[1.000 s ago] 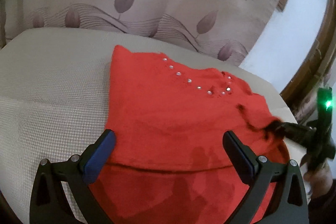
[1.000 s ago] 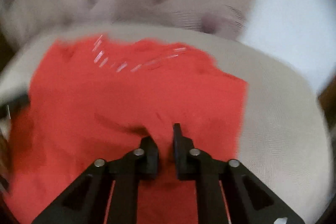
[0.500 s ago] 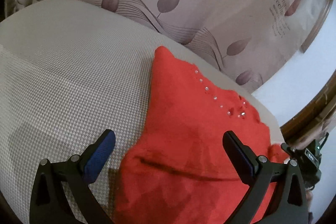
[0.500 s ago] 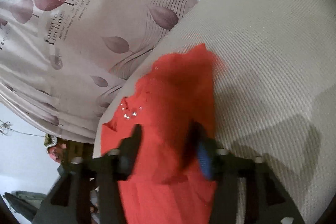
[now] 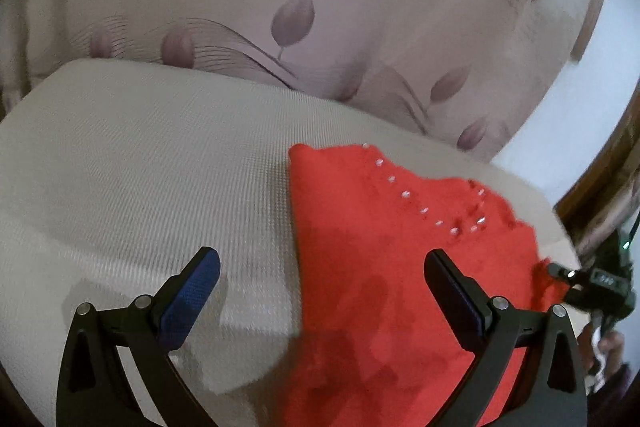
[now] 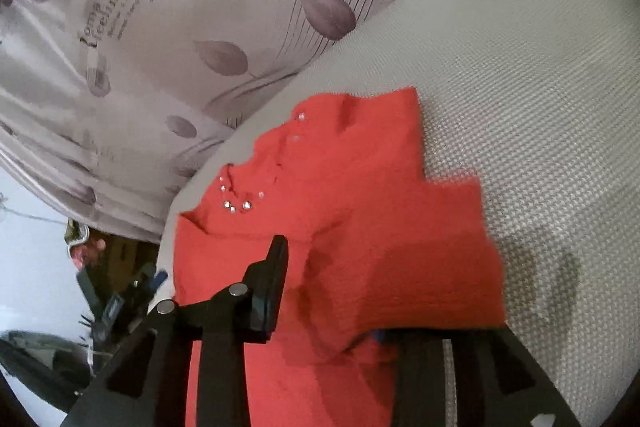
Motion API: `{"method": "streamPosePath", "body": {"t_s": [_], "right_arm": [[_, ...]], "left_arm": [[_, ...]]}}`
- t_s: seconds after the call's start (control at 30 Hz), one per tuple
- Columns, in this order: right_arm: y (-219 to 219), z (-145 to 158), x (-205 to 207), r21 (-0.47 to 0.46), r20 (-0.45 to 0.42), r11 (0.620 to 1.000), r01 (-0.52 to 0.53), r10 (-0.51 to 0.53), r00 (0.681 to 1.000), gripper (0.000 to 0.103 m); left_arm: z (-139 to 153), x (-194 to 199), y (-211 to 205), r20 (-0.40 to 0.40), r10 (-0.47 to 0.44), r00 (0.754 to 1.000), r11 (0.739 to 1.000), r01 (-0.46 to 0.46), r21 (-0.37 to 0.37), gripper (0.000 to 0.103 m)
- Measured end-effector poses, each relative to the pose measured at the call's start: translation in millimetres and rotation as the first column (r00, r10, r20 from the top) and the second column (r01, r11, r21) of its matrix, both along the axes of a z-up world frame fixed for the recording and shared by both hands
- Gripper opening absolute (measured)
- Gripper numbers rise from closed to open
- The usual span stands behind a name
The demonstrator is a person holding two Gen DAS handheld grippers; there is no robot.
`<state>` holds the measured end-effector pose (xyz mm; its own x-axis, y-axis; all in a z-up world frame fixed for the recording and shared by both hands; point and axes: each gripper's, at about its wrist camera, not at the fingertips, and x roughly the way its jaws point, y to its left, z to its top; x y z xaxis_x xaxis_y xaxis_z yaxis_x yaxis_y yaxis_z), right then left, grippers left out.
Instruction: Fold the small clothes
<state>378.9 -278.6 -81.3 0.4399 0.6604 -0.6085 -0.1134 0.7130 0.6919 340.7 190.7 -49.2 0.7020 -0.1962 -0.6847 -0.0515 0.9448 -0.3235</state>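
On the beige cushion (image 5: 140, 167), left hand-held gripper (image 5: 320, 283) gapes empty; right hand-held gripper (image 6: 332, 291) closing around red garment (image 6: 360, 211).

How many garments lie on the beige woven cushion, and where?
1. The red studded knit top lies on the right part of the beige woven cushion in the left wrist view. Others may be out of view.
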Motion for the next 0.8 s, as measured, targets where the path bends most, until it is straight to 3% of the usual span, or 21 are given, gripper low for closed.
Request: {"method": "streamPosePath", "body": {"t_s": [0.13, 0.2, 0.27, 0.3, 0.37, 0.53, 0.6, 0.67, 0.73, 0.8], "right_arm": [[11.6, 11.6, -2.6, -0.039, 0.051, 0.999, -0.035, 0.037, 0.998, 0.016], [16.9, 16.7, -3.2, -0.042, 0.068, 0.998, -0.052, 0.054, 0.996, 0.016], [22.6, 22.9, -3.2, -0.050, 0.086, 0.997, -0.066, 0.070, 0.994, 0.015], [24.8, 25.5, -2.2, -0.051, 0.090, 0.996, -0.069, 0.073, 0.993, 0.015], [28.4, 31.1, 0.8, -0.027, 0.102, 0.997, -0.079, 0.081, 0.991, 0.015], [32.5, 57.4, 3.3, 0.131, 0.186, 0.986, -0.106, 0.081, 0.979, 0.014], [28.7, 63.6, 3.4, 0.181, 0.218, 0.979, -0.098, 0.057, 0.974, 0.013], [24.2, 53.3, 7.8, 0.166, 0.195, 0.984, -0.071, 0.038, 0.980, 0.013], [13.0, 25.8, 13.8, 0.154, 0.111, 0.988, -0.022, 0.005, 0.994, 0.013], [1.3, 2.0, 17.3, 0.077, 0.045, 0.997, 0.023, -0.027, 0.999, 0.013]], "left_arm": [[-0.9, 25.9, -8.2, -0.029, -0.072, 0.997, 0.994, 0.074, 0.076, 0.101], [-3.1, 35.3, -15.9, -0.024, -0.090, 0.996, 0.988, 0.092, 0.122, 0.096], [-6.7, 43.2, -18.2, -0.050, -0.061, 0.997, 0.983, 0.069, 0.171, 0.053], [-11.4, 49.8, -16.2, -0.091, -0.060, 0.994, 0.985, 0.074, 0.154, 0.008], [-14.0, 51.8, -6.0, -0.100, -0.012, 0.995, 0.992, 0.024, 0.125, 0.007], [-5.5, 44.3, 13.8, -0.040, 0.106, 0.994, 0.976, -0.096, 0.197, 0.004], [-3.2, 41.3, 31.6, -0.028, 0.138, 0.990, 0.979, -0.132, 0.157, 0.004], [-5.2, 40.7, 38.8, -0.032, 0.142, 0.989, 0.977, -0.136, 0.162, 0.004], [-4.8, 36.7, 39.6, -0.023, 0.116, 0.993, 0.982, -0.111, 0.155, 0.004], [2.3, 27.6, 33.0, 0.006, 0.081, 0.997, 0.988, -0.081, 0.135, 0.004]]}}
